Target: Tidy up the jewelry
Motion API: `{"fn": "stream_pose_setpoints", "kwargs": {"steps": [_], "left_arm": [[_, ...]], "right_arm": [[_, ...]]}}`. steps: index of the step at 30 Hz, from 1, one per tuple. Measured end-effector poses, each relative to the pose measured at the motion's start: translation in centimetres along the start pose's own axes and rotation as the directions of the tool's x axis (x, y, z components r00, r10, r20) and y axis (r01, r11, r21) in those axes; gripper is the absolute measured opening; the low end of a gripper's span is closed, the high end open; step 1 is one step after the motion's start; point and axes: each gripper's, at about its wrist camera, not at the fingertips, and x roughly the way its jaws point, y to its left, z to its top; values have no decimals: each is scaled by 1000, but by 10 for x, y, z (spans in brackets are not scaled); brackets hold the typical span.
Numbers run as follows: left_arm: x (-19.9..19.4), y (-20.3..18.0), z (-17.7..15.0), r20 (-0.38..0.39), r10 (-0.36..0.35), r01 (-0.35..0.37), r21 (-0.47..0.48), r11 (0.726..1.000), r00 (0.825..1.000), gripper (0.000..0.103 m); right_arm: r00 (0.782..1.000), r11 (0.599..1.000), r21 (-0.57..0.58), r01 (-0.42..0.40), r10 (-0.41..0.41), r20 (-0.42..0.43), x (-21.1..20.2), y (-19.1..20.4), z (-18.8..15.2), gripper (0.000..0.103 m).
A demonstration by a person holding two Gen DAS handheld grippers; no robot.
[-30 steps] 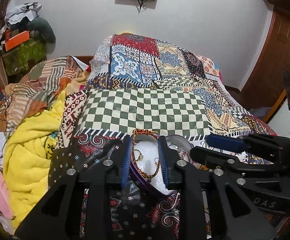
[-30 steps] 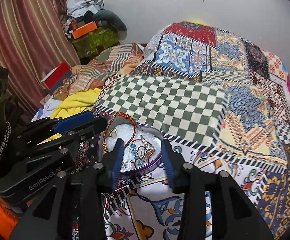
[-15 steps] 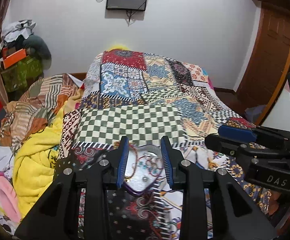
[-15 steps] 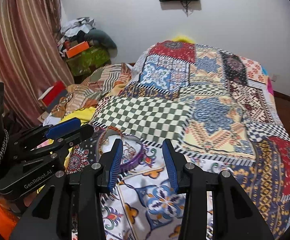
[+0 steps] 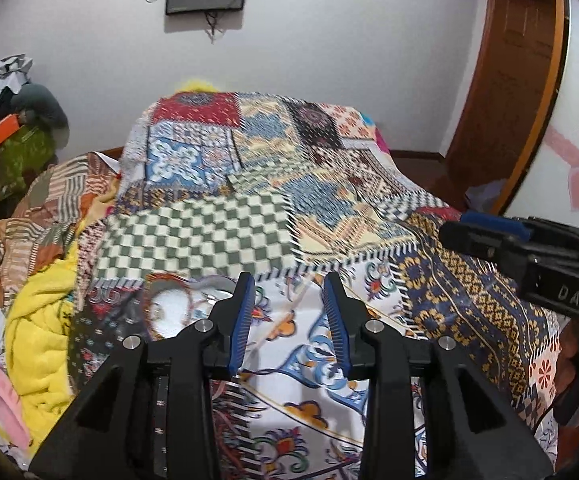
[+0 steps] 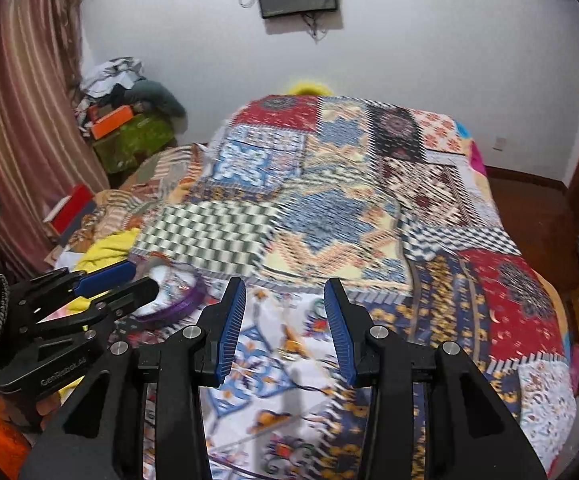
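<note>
Jewelry sits in a purple tray point(image 5: 169, 312) on the bed point(image 5: 217, 232), near and to the left, blurry in both views. Left gripper point(image 5: 289, 320) and right gripper point(image 6: 285, 324) are both spread wide and hold nothing, up above the bed. I think a rushed reach could bump the tray and spill small pieces into the folds.

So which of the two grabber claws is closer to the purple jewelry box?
The left gripper. The purple jewelry box sits just beside its left finger, while the right gripper hangs farther off, over the patterned bedspread.
</note>
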Motion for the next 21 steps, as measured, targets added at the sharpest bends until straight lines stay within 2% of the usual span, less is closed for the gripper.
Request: {"fn": "stream_pose_setpoints", "kwargs": {"steps": [6,13,21], "left_arm": [[31,-18,-12,-85,-38,41,26,999,996,35],[75,-43,-31,-205,-77,93,68,993,976,35],[110,-63,-42,-286,-91,129,118,985,954,35]], "right_arm": [[999,999,47,20,-18,-42,7,-24,-15,37],[996,995,98,27,-18,-91,15,-47,-30,37],[993,990,143,16,1,-118,23,-61,-38,37]]}}
